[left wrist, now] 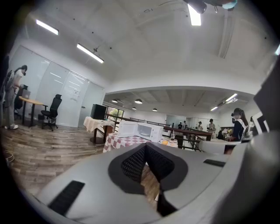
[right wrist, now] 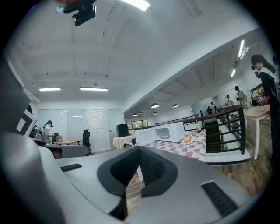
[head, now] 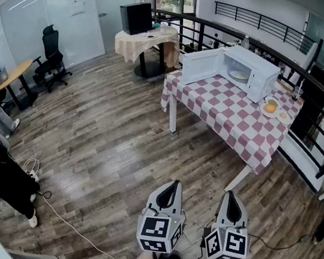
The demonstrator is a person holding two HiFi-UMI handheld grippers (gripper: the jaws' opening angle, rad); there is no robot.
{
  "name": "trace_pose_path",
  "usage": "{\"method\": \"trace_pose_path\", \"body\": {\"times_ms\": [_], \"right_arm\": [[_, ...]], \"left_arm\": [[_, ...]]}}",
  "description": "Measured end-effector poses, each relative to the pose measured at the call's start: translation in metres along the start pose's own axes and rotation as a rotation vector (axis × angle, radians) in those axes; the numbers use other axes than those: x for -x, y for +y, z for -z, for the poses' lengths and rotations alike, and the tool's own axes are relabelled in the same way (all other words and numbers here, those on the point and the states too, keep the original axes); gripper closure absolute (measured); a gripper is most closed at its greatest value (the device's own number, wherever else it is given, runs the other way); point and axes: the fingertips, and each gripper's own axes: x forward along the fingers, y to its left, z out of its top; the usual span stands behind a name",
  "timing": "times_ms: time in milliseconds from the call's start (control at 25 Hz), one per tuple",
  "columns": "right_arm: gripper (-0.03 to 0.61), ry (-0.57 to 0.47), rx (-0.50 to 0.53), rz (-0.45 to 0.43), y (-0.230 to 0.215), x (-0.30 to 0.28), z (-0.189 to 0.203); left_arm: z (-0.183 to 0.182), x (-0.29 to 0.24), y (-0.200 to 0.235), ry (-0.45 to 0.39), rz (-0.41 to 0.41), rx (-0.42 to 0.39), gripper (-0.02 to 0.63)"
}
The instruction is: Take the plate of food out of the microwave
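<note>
**Still across the room, tongs shut, microwave waiting open**

The person stands on the wooden floor (head: pixel 105 148), well apart from the checked-cloth worktop (head: pixel 230 114). The left tongs (head: pixel 171 188) and right tongs (head: pixel 231 198) are held side by side, low and about level, pointing towards it. Both pairs are pressed together with nothing between them. That seems sensible to me, since there is nothing within reach to take hold of.

The microwave (head: pixel 250 72) sits along the far edge of the worktop, by the railing. Its door (head: pixel 199 66) is swung wide to the left, so the cavity faces the room. The plate of food (head: pixel 238 75) lies inside on the cavity floor, pale and flat; I can't make out what is on it from here. With the door out of the way, I'd judge the plate can be reached straight from the front.

Two small plates (head: pixel 276 111) rest just beside the microwave, at the worktop's right-hand edge, one carrying something orange. They sit close to where the plate would come out, so a clear landing spot looks likelier on the bare near half of the cloth.

The task looks barely begun: the walk up to the worktop comes first.
</note>
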Motion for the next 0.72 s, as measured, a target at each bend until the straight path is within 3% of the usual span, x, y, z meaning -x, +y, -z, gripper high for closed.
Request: {"method": "trace_pose_path", "body": {"times_ms": [720], "right_arm": [[0.586, -0.034, -0.020, 0.017, -0.026, -0.020, -0.008]], "left_arm": [[-0.002, -0.024, 0.003, -0.006, -0.026, -0.018, 0.604]]}}
